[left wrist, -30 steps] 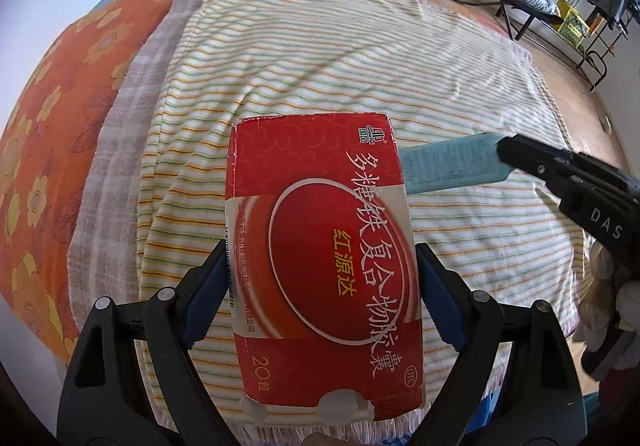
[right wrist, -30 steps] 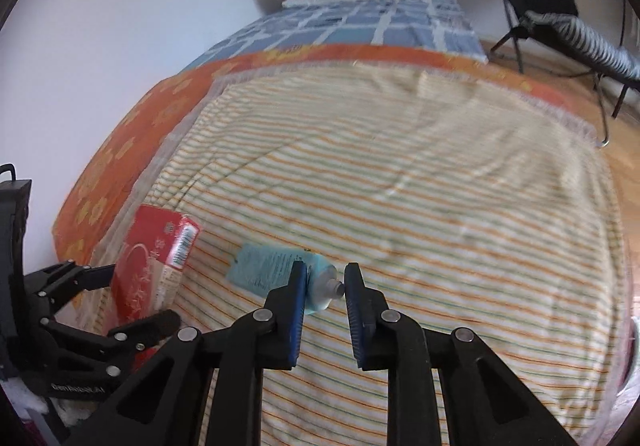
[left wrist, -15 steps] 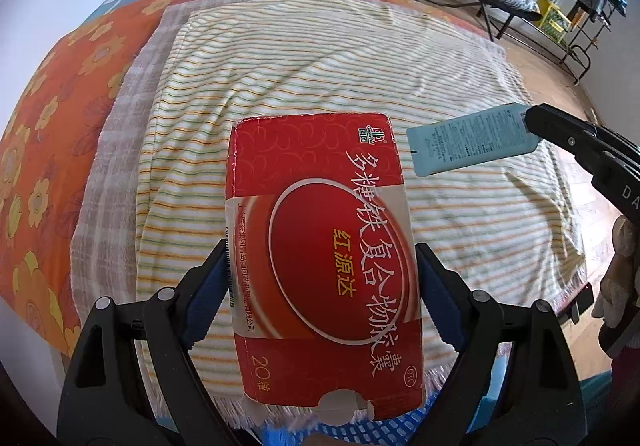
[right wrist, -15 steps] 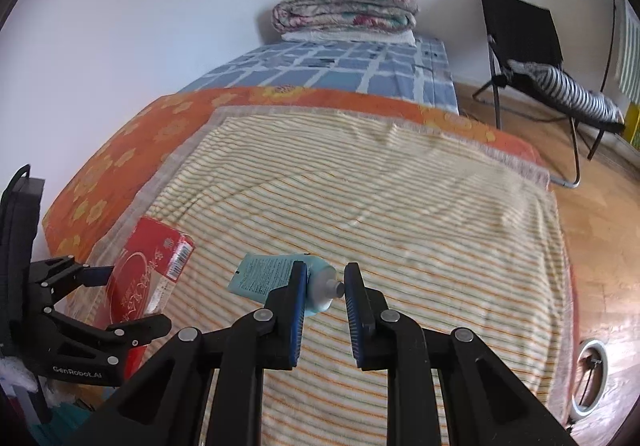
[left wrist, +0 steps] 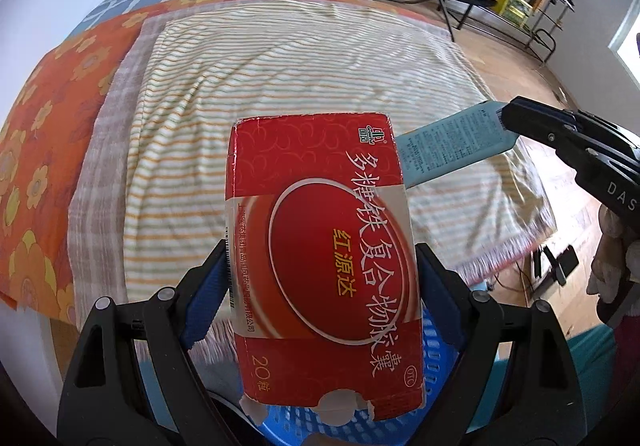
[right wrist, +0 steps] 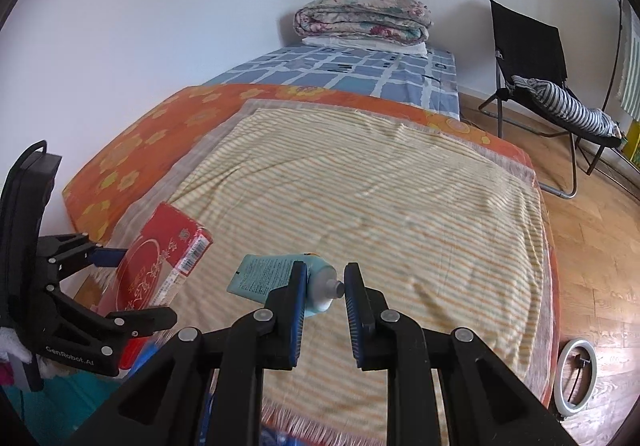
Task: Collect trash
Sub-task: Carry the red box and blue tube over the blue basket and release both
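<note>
A red medicine box (left wrist: pixel 324 246) with white Chinese lettering hangs above the foot of the bed, and my left gripper (left wrist: pixel 320 258) is shut on its two long sides. From the right wrist view the same box (right wrist: pixel 160 266) and left gripper (right wrist: pixel 136 286) show at lower left. A light blue tube (right wrist: pixel 268 278) with a white cap is held off the bed by my right gripper (right wrist: pixel 326 278), shut on its cap end. Seen from the left wrist, the tube (left wrist: pixel 452 143) sticks out leftward from the right gripper (left wrist: pixel 516 117). A blue lattice basket (left wrist: pixel 440 358) lies directly below the box.
The bed's striped blanket (right wrist: pixel 360 185) lies over an orange floral sheet (right wrist: pixel 160 133). A folded quilt (right wrist: pixel 360 17) sits at the head. A black folding chair (right wrist: pixel 532 61) and a ring light (right wrist: pixel 576 374) stand on the wooden floor to the right.
Both grippers have risen and drawn back from the bed, each keeping its hold. The blanket's fringed edge and the blue basket have come into view beneath the box.
</note>
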The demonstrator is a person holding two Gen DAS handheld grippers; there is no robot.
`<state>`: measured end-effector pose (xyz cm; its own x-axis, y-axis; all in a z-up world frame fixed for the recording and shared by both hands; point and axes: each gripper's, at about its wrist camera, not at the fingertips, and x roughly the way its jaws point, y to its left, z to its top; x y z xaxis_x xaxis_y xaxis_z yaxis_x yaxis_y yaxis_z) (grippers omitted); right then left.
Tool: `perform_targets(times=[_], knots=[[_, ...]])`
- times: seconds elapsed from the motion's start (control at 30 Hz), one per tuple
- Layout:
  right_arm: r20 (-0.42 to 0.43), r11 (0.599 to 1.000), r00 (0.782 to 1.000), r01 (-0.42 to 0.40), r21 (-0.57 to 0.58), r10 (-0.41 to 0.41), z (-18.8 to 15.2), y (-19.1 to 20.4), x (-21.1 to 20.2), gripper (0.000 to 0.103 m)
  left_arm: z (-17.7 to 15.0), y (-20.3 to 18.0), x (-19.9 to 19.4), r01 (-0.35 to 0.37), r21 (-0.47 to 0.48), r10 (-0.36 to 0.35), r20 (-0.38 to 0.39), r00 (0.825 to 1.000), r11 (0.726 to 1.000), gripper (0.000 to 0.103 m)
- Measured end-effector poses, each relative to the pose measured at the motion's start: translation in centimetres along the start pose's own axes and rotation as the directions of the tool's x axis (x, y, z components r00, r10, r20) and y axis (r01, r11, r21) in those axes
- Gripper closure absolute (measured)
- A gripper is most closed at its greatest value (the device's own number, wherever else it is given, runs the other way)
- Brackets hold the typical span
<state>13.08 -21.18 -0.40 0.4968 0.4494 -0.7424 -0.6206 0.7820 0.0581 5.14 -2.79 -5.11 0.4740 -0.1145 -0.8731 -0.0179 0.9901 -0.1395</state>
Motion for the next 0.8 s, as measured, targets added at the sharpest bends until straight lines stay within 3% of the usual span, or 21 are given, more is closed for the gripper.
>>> perform_targets(times=[0.33,0.8], knots=[[0.003,0.997,1.000,0.008,-0.077,-0.008,-5.1,3.5,-4.0,0.085,-5.8,-0.8,-1.3,0.041,0.007,-0.041,-0.034,0.999,0.999,0.014],[-0.058,0.995,0.998,-0.006,-0.096,0.001,-11.1,6.0,-5.1,0.085,-12.8,-1.9,0.2,0.084,-0.003,-0.083,-0.148,0.985,0.997,0.014]])
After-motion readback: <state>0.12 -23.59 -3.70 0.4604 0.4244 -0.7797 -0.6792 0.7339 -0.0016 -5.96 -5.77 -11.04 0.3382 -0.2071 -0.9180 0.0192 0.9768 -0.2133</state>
